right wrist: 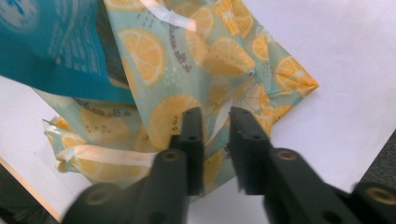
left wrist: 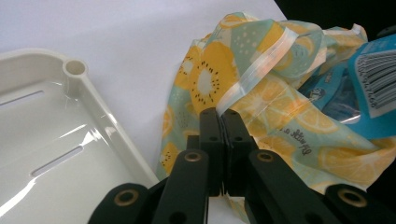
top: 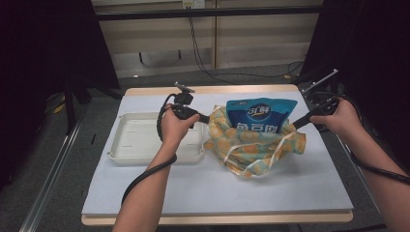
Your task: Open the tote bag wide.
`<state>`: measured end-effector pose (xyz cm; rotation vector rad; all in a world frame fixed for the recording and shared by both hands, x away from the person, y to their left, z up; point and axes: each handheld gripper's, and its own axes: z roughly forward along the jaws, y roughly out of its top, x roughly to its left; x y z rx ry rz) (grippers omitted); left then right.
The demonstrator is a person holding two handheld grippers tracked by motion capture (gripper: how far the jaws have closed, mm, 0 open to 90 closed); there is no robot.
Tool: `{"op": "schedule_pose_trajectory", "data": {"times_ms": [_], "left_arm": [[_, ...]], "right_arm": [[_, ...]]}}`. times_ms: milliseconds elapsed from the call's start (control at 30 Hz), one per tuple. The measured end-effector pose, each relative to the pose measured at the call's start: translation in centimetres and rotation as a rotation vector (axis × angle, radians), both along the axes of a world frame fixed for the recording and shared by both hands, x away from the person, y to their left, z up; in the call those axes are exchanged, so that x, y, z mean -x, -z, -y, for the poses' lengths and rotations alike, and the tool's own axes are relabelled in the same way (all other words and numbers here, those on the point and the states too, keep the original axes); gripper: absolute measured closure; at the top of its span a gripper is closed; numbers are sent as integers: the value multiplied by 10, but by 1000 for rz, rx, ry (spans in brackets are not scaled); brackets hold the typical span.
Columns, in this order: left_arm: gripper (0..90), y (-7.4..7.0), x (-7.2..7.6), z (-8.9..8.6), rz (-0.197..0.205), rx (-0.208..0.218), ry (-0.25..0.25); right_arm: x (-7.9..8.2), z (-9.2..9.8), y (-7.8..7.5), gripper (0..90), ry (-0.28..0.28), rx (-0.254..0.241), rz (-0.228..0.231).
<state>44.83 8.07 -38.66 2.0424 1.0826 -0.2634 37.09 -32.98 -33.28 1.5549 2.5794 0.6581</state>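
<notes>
Two tools work on one fabric bag [top: 251, 145], printed with orange slices, that sits in the middle of the tabletop [top: 193, 188], just right of a white tray [top: 130, 140]. A blue pouch [top: 261, 115] stands upright inside the bag, with its top half above the opening.

From the left, the left tool [left wrist: 219, 114] is clenched on the bag's rim; in the left gripper view its jaws are pressed together with a fold of the fabric, near the white strap [left wrist: 254, 70], pinched between them. This grip seems to keep the near-left side of the opening lifted and fixed.

At the right side of the bag is the right tool [right wrist: 215, 116], with its jaws parted. Fabric lies in the gap between them, but the pads do not press on it, so I judge this tool as released.

Probably the bag is held from both sides so that its mouth remains wide around the pouch
</notes>
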Motion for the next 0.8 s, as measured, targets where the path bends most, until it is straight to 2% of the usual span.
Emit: {"op": "schedule_pose_trajectory", "data": {"times_ms": [167,300,333,467,500,633,700,733,800], "left_arm": [[890,-3,2,0,13,-4,12],[890,-3,3,0,13,-8,14],[890,-3,2,0,16,-9,20],[890,-3,4,1,14,1,11],[891,-3,5,2,10,19,-5],[892,-5,5,0,20,4,17],[892,-7,6,0,24,3,13],[892,-7,7,1,17,17,-1],[892,-8,6,1,28,2,19]], "right_arm": [[-1,-3,-3,582,9,-4,3],[-1,-5,-5,536,-6,-2,4],[0,-6,-6,529,7,0,-1],[4,-6,-8,474,-8,-20,1],[5,-6,-8,455,-14,-15,4],[7,-7,-2,431,-34,-15,1],[8,-9,2,422,-38,-21,0],[8,-10,3,415,-38,-15,-1],[7,-12,7,394,-49,-25,10]]}}
